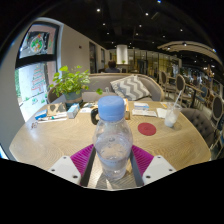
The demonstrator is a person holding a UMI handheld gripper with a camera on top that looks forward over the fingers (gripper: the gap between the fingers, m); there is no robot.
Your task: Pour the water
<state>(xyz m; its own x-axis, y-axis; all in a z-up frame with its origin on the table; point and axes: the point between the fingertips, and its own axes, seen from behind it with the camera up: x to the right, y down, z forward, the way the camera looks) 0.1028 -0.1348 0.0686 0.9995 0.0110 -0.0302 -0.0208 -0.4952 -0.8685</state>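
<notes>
A clear plastic water bottle (pixel 112 140) with a light blue cap (pixel 111 106) stands upright between my fingers. My gripper (pixel 112 165) is shut on the bottle, both magenta pads pressing its lower body; the left pad (pixel 81 159) and right pad (pixel 143 159) show on either side. The bottle's base is hidden below the fingers. Beyond it, on the round wooden table (pixel 60 140), a small glass cup (pixel 170 118) stands to the right next to a red coaster (pixel 147 128).
A potted green plant (pixel 68 82) stands at the table's far left with papers and small items (pixel 55 115) beside it. A book (pixel 140 108) lies at the far side. A sofa with a striped cushion (pixel 128 86) sits behind the table.
</notes>
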